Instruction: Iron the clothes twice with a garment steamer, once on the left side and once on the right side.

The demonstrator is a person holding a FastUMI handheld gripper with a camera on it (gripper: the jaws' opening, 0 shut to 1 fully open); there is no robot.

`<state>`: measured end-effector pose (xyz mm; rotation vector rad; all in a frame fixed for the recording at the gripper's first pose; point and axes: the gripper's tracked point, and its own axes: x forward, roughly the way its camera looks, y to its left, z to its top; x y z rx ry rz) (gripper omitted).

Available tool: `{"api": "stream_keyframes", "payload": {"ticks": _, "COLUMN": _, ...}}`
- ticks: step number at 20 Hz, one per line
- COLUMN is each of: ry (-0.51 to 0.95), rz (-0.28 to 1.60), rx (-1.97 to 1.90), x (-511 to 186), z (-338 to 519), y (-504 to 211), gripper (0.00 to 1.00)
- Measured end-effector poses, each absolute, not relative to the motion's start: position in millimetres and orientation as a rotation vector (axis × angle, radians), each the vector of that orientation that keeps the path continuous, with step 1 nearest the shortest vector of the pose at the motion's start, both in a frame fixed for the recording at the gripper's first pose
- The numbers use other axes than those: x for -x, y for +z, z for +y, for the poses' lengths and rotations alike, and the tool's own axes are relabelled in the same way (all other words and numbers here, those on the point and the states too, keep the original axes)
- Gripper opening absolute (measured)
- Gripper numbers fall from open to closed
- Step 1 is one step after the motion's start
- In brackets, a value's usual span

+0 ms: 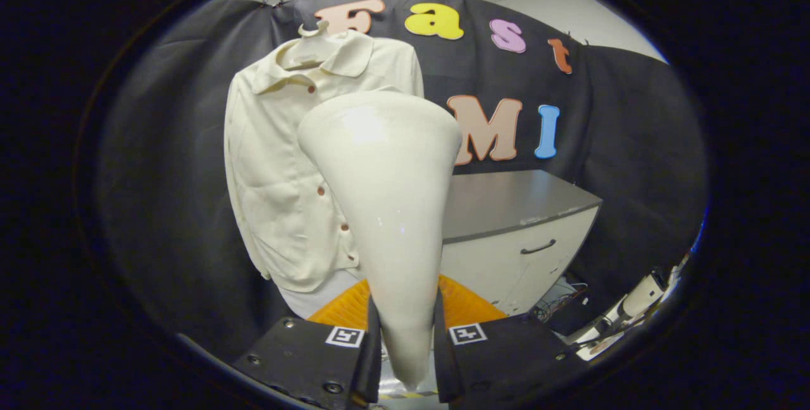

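Note:
A cream, cone-shaped garment steamer point(389, 207) stands up between my fingers, its narrow handle clamped by both pads and its wide head pointing away from me. My gripper point(407, 340) is shut on that handle. Beyond the steamer hangs a cream button-up jacket point(278, 169) on a hanger point(311, 31) against the black cloth wall. The steamer head covers the jacket's right half; the left half, collar and several brown buttons show. The head looks a short way off from the fabric.
A grey-topped cabinet point(519, 226) with a drawer handle stands to the right of the jacket. An orange ribbed pad point(468, 305) lies just ahead of my fingers. Cables and white devices point(633, 302) clutter the floor at the far right.

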<state>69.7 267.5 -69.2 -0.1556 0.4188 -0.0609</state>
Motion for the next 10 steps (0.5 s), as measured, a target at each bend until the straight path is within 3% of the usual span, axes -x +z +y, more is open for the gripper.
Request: {"api": "stream_keyframes", "payload": {"ticks": 10, "ry": 0.021, "rz": 0.219, "rx": 0.122, "x": -17, "z": 203, "y": 10, "gripper": 0.34}}
